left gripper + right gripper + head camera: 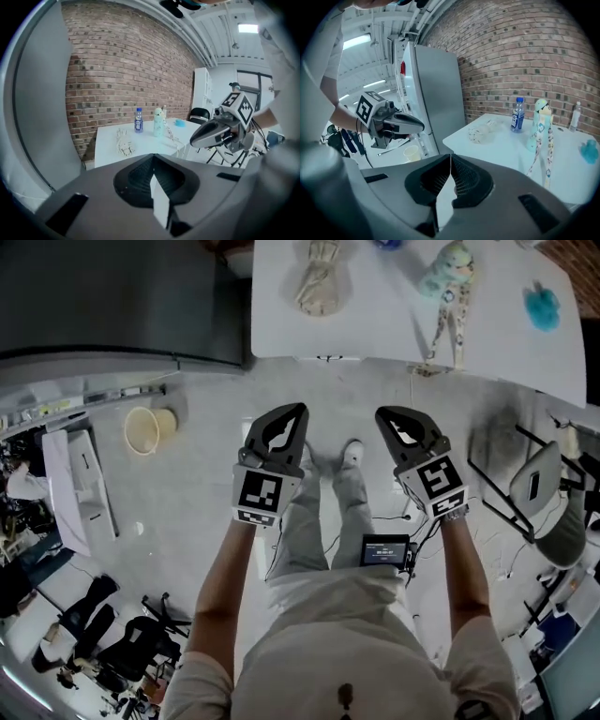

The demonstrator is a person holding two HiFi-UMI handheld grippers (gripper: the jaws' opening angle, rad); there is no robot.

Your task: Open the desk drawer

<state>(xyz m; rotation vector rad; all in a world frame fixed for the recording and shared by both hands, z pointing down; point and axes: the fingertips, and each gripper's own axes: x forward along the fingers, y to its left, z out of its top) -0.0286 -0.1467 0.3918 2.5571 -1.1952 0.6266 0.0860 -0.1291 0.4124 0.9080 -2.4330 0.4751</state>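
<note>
Two grippers, the left gripper (298, 411) and the right gripper (382, 414), hang side by side at mid-frame in the head view, each with its fingers pressed together on nothing; the white counter (375, 329) fills the upper middle and right of the frame, its near edge running left to right above both tips; no drawer front shows in any view, and it probably lies hidden under that near edge; a small dark mark (328, 359) on the edge, perhaps the handle, sits above the gap between the grippers, slightly nearer the left; both tips point up-frame toward it, apart from the counter; the fingers would need to part before any pull.
</note>
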